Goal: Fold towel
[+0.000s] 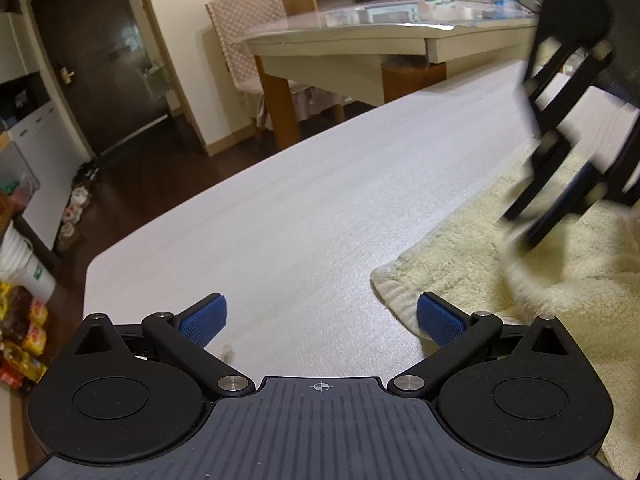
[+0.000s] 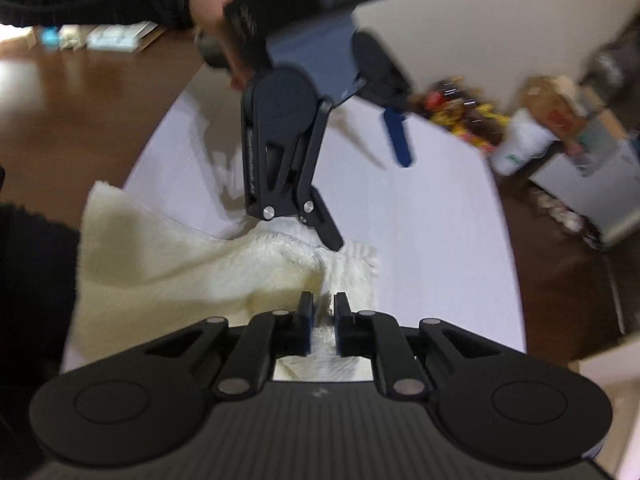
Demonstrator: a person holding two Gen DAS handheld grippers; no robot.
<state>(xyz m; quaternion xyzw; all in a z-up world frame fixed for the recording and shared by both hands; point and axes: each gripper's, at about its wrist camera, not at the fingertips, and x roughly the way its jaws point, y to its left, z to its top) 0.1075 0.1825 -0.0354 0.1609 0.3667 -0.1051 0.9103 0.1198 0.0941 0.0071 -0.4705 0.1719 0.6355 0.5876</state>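
Note:
A fluffy cream towel [image 1: 520, 256] lies on the white table [image 1: 304, 208], its near corner by my left gripper's right pad. My left gripper [image 1: 320, 320] is open and empty, low over the table beside that corner. My right gripper [image 2: 323, 320] is shut on a raised fold of the towel [image 2: 200, 264]. It also shows in the left wrist view [image 1: 532, 224], blurred, lifting the towel. The left gripper [image 2: 368, 204] appears in the right wrist view, open, with one finger touching the towel's edge.
A dining table [image 1: 400, 36] with a covered chair [image 1: 248, 40] stands beyond the white table. A dark door [image 1: 100, 52] is at the left. Snack packs [image 1: 20, 340] and a white bucket [image 2: 520, 144] sit on the dark floor.

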